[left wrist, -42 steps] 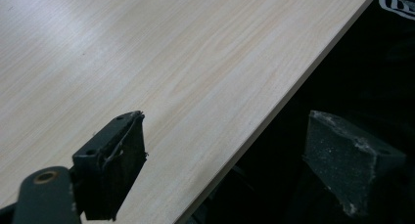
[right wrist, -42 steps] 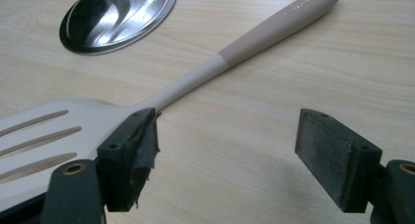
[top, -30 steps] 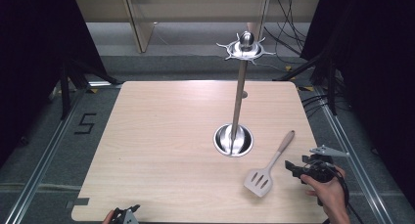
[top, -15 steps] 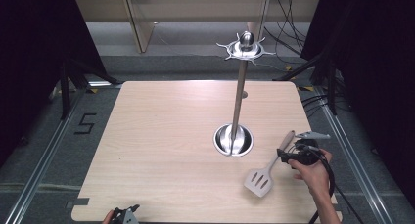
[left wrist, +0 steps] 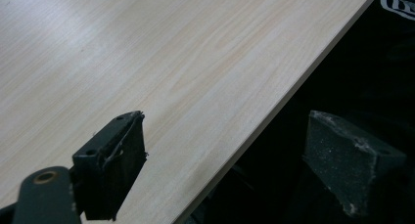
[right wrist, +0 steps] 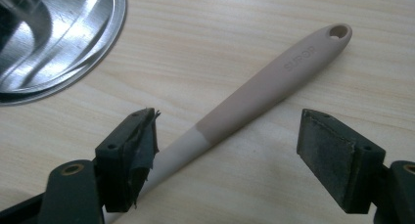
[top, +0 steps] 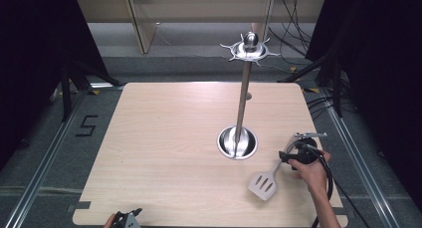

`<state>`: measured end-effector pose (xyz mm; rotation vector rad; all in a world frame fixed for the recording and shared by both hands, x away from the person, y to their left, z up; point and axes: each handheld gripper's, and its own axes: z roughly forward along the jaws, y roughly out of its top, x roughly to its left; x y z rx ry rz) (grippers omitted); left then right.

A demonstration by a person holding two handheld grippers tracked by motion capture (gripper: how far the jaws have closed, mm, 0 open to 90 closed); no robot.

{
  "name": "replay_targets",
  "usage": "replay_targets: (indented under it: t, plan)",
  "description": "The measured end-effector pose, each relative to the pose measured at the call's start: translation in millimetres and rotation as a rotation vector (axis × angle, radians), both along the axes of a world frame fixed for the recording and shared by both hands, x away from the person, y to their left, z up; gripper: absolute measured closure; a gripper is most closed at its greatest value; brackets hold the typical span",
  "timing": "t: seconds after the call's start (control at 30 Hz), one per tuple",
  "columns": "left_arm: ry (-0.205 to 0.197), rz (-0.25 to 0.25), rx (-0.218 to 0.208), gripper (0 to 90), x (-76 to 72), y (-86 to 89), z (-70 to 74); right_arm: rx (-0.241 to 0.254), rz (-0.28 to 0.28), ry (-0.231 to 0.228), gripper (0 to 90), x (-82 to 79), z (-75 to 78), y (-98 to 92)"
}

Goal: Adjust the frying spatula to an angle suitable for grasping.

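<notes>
A slotted spatula [top: 263, 184] with a beige handle [right wrist: 264, 94] lies flat on the wooden table [top: 164, 138], right of the metal stand's round base [top: 237, 142]. The stand's pole rises to a crown of hooks [top: 250, 49]. My right gripper [top: 291, 156] is low over the handle and open; in the right gripper view [right wrist: 230, 123] its jaws straddle the handle with a gap on each side. My left gripper [top: 127, 219] sits at the table's near edge, open and holding nothing [left wrist: 230, 126].
The stand's shiny base [right wrist: 58, 43] lies just beyond the right gripper's left jaw. The table's edge [left wrist: 254, 131] runs diagonally between the left gripper's jaws, with dark floor past it. Cables and dark frames surround the table.
The right gripper has moved from the table's right edge inward and come down over the spatula's handle. The spatula and the left gripper have stayed where they were.
</notes>
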<state>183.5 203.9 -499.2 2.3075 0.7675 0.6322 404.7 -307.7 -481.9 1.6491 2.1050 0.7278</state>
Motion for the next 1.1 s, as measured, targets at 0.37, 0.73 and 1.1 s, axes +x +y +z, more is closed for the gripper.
replay_targets:
  t: [0.37,0.73,1.1]
  plan:
    - [0.01,-0.008,-0.005,14.8,-0.3,1.5,1.8,-0.045,0.011,0.033,25.0,8.8,-6.0,9.9]
    - [0.0,0.0,0.001,14.8,0.1,0.3,0.2,-0.055,0.033,0.08,30.9,13.0,-10.7,17.0]
    - [0.01,-0.009,-0.008,14.8,-0.6,1.1,1.7,-0.086,0.141,0.199,49.0,32.4,1.3,14.3]
